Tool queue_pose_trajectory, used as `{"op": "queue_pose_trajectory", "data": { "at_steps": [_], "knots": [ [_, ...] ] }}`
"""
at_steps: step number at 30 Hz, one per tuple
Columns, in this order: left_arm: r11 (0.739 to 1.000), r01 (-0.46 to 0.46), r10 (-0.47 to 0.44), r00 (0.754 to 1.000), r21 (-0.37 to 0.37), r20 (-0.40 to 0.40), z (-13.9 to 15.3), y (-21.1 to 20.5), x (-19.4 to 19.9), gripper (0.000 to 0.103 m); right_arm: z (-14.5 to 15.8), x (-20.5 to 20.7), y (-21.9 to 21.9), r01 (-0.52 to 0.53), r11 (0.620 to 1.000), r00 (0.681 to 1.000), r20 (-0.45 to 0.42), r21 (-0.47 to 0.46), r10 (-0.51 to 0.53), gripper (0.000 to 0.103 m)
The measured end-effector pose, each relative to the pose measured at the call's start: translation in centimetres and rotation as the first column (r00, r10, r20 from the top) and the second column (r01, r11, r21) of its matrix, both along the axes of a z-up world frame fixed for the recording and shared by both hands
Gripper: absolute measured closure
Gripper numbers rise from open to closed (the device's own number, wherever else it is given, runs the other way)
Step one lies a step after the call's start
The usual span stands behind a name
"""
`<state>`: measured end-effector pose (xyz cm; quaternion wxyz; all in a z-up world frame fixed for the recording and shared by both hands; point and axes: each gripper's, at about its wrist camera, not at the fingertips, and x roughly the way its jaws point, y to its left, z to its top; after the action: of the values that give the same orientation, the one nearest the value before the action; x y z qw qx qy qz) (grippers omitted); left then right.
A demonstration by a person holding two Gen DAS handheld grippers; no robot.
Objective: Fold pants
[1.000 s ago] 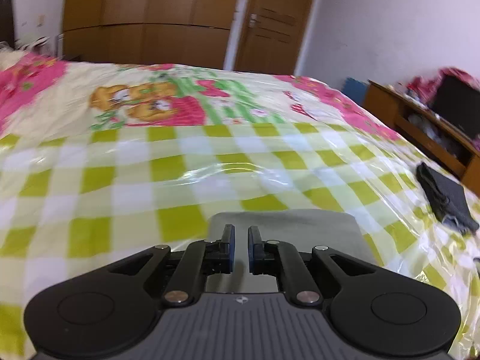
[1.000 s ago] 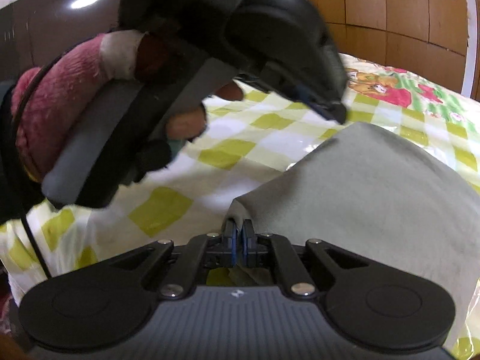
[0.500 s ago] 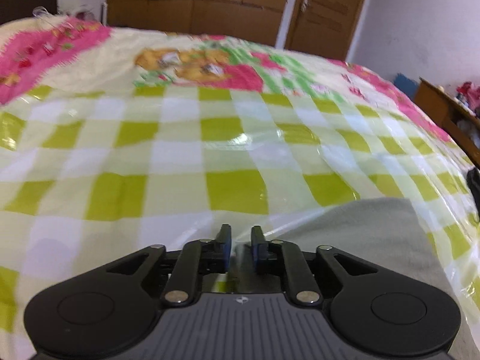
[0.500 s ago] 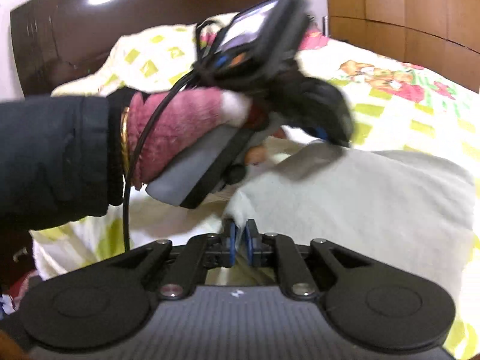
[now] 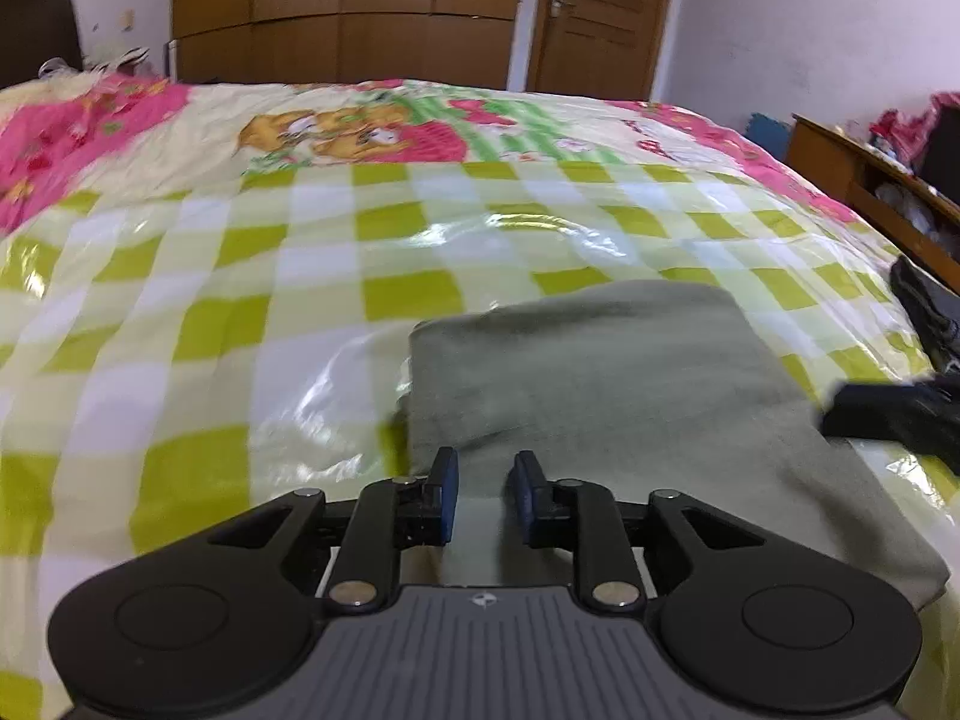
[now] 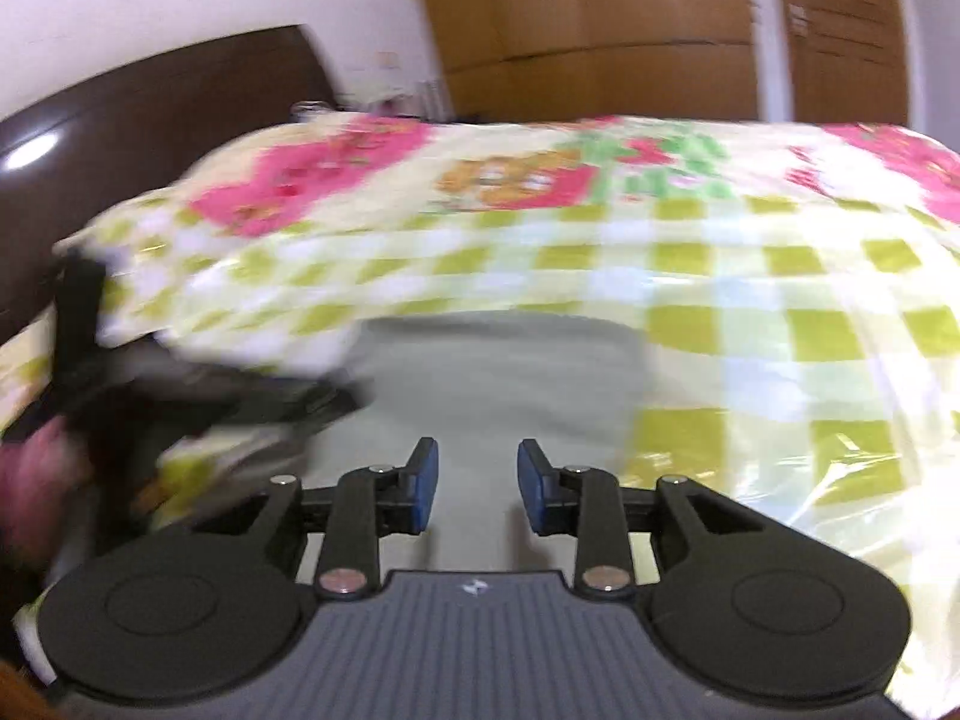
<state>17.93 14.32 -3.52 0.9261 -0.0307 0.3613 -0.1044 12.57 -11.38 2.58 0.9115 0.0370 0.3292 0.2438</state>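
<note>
The grey pants (image 5: 606, 372) lie folded in a flat rectangle on the checked bedspread (image 5: 240, 276). My left gripper (image 5: 483, 492) is open and empty just above the near edge of the pants. My right gripper (image 6: 477, 480) is also open and empty over the same pants (image 6: 492, 378), which look blurred in the right wrist view. The right gripper's tip shows as a dark blur at the right edge of the left wrist view (image 5: 888, 414). The left gripper and the hand holding it blur at the left of the right wrist view (image 6: 198, 402).
A dark folded garment (image 5: 924, 306) lies at the bed's right edge. A wooden cabinet (image 5: 864, 180) stands to the right of the bed. A wardrobe (image 5: 342, 12) and a door (image 5: 600, 18) are behind. A dark headboard (image 6: 120, 120) is at the left in the right wrist view.
Both grippers have opened; the right one has let go of the pants' edge. Both have drawn back, and the pants now lie flat and folded.
</note>
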Motion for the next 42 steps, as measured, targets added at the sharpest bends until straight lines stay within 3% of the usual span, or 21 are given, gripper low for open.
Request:
{"op": "queue_pose_trajectory", "data": {
  "at_steps": [5, 7, 9, 12, 16, 19, 24, 33, 42],
  "knots": [
    [1.0, -0.012, 0.012, 1.0, -0.004, -0.002, 0.3, 0.5, -0.6, 0.067, -3.2, 6.3, 0.6, 0.075, 0.996, 0.993, -0.085, -0.054, -0.08, 0.072],
    [1.0, -0.005, 0.005, 1.0, 0.003, 0.017, 0.7, 0.6, -1.4, 0.067, -3.3, 7.0, 0.1, 0.114, 0.993, 0.987, -0.112, -0.031, -0.116, 0.071],
    [1.0, -0.003, 0.004, 1.0, -0.018, 0.031, 1.1, 1.0, -2.3, 0.067, -2.4, 5.7, -0.7, 0.112, 0.994, 0.988, -0.109, 0.012, -0.11, 0.071],
    [1.0, 0.001, 0.0, 0.999, -0.03, 0.042, 1.3, 1.4, -3.5, 0.065, -2.1, 2.8, -1.4, 0.083, 0.997, 0.991, -0.109, -0.003, -0.083, 0.072],
    [1.0, -0.017, 0.017, 1.0, 0.002, -0.02, 0.1, 1.1, -3.9, 0.065, -3.4, 1.2, -0.8, 0.041, 0.999, 0.982, -0.184, 0.003, -0.04, 0.068],
    [0.999, -0.043, 0.043, 0.998, 0.006, -0.047, -0.2, 0.8, -4.1, 0.064, -4.2, 1.7, 0.0, 0.048, 0.998, 0.976, -0.209, -0.047, -0.056, 0.071],
    [0.996, -0.084, 0.085, 0.994, 0.009, -0.072, -0.1, 0.5, -4.0, 0.063, -4.3, 3.7, -0.3, 0.084, 0.996, 0.966, -0.243, -0.039, -0.091, 0.073],
    [0.991, -0.126, 0.129, 0.99, 0.051, -0.053, 2.7, -1.4, -7.2, 0.051, -0.6, -1.7, -0.7, 0.105, 0.989, 0.99, -0.084, -0.102, -0.114, 0.071],
    [0.988, -0.13, 0.133, 0.991, 0.082, -0.031, 3.8, -5.0, -11.6, 0.041, 0.1, -6.6, -0.5, 0.072, 0.996, 0.994, -0.075, -0.053, -0.075, 0.071]
  ]
}}
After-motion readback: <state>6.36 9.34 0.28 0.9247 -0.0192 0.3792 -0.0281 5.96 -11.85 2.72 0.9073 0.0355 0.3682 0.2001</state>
